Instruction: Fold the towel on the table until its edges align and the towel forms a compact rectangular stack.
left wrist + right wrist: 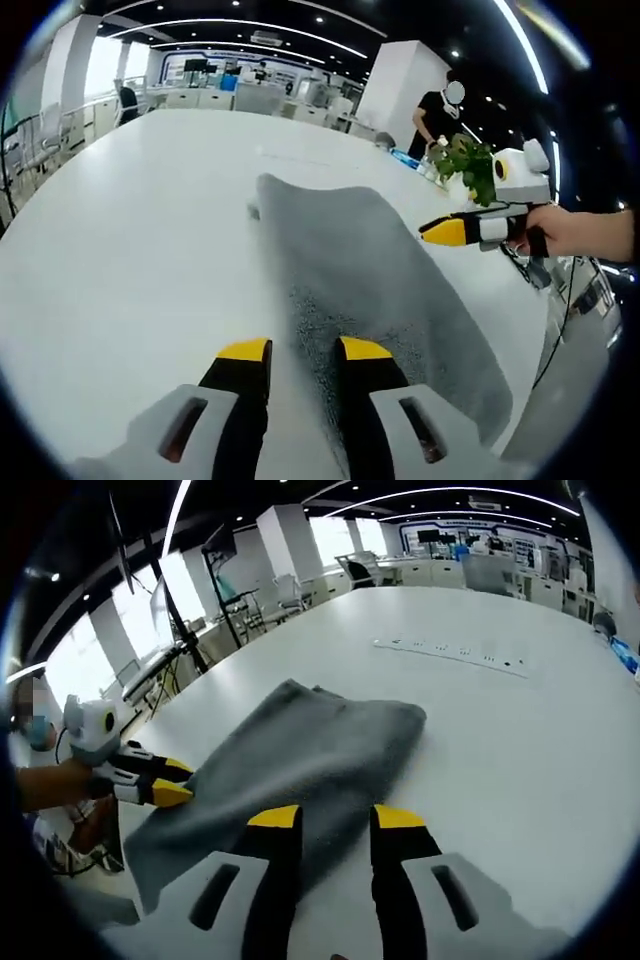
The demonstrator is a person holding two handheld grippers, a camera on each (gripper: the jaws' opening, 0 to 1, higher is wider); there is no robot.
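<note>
The left claw (305, 350) has its yellow-tipped jaws apart, poised over the near end of the grey towel (370, 270), one jaw above the cloth and the other over bare white table (140, 230). The right claw (338, 818) also stands with its jaws apart, above the towel's (300, 755) near edge. The towel lies flat on the table (520, 740), roughly rectangular. In the left gripper view the right claw (445, 232) is held by a hand (585, 232) just beside the towel's right edge. Beyond that edge stands a green plant (470, 165). Across the table from the towel runs a strip of socket covers (450, 652). No writing can be read.
</note>
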